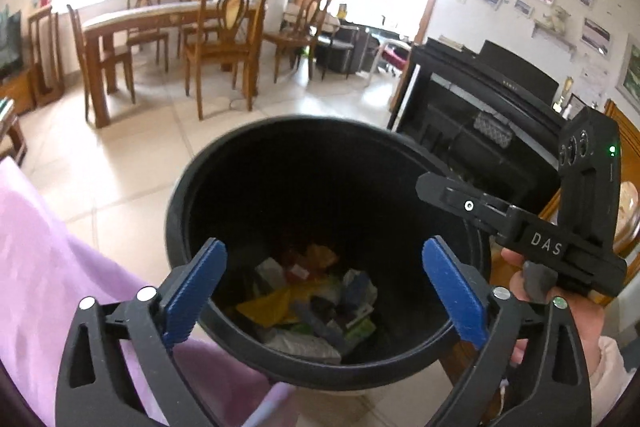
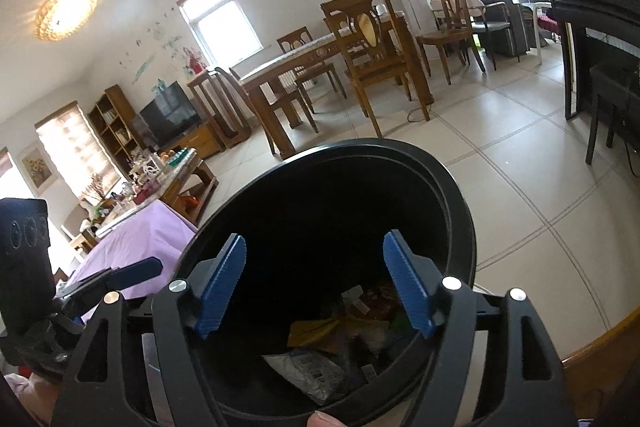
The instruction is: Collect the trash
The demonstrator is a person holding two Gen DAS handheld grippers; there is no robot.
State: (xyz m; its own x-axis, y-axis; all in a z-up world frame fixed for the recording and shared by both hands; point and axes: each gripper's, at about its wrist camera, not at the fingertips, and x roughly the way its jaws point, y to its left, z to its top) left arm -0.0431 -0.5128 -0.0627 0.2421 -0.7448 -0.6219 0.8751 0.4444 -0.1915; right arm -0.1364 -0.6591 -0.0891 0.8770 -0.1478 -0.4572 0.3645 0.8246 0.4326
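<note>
Both grippers hang open over the black trash bin, nothing between their pads.

At far left a purple cloth (image 1: 48, 267) runs up beside the bin (image 1: 224, 155); the left gripper (image 1: 326, 283) points down into it, its blue pads spread nearly rim to rim above the wrappers (image 1: 312, 307) on the bottom. The right gripper (image 2: 316, 283) angles in from the right, jaws parted and empty over the same litter, a hand (image 1: 560, 311) on its grip. Bare tiled floor (image 2: 520, 187) lies open beyond the rim toward the dining table (image 1: 132, 21).
</note>
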